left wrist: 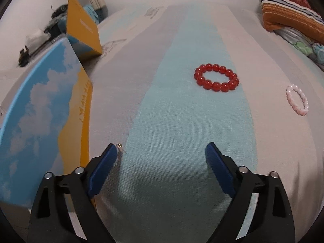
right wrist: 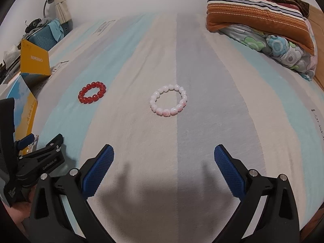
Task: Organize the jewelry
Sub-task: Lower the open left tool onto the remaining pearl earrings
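A red bead bracelet (left wrist: 216, 80) lies flat on the striped bedsheet, ahead and right of my left gripper (left wrist: 162, 154), which is open and empty. A small gold piece (left wrist: 119, 146) shows by its left fingertip. A pale pink bead bracelet (left wrist: 297, 99) lies further right. In the right wrist view the pink bracelet (right wrist: 168, 100) lies straight ahead of my open, empty right gripper (right wrist: 164, 154). The red bracelet (right wrist: 92, 95) lies to its left. The left gripper (right wrist: 32, 141) shows at the left edge.
A blue and yellow box (left wrist: 46, 117) lies at the left beside the left gripper, its yellow lid (left wrist: 83, 26) standing open behind. Folded blankets and a pillow (right wrist: 263, 20) are piled at the back right. The bedsheet (right wrist: 202, 60) stretches between them.
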Demonstrator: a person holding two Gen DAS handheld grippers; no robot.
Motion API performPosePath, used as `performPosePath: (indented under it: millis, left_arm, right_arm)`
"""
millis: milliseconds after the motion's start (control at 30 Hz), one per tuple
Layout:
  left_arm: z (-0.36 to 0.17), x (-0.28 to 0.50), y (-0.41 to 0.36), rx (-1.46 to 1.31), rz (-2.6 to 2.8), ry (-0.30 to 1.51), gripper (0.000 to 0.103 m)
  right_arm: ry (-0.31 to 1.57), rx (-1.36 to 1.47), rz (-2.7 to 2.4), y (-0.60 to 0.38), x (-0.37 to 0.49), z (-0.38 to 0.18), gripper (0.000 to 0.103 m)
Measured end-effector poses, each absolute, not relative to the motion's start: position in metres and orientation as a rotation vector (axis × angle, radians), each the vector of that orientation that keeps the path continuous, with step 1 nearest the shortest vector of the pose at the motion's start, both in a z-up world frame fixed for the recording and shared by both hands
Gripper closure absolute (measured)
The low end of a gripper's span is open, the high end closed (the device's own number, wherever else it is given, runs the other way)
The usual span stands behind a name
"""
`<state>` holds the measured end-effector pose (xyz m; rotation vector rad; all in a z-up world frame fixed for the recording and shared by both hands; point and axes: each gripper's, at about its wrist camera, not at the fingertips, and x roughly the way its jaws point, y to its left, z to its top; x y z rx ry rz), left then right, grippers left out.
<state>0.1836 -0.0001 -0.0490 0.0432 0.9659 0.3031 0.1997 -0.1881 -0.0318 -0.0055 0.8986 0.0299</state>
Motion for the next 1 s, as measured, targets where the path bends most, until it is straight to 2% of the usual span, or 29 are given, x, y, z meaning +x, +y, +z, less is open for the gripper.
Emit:
performPosePath:
  millis: [667, 1000]
  left_arm:
    - [-0.043, 0.188, 0.002, -0.01, 0.297, 0.958, 0.011]
    - [-0.05, 0.2, 0.005, 0.041, 0.377, 0.988, 0.016]
  right_arm:
    - [0.902, -0.006, 0.032, -0.188, 0.198, -0.034, 0.008]
    - [0.912, -0.012, 0.032, -0.188, 0.202, -0.037, 0.008]
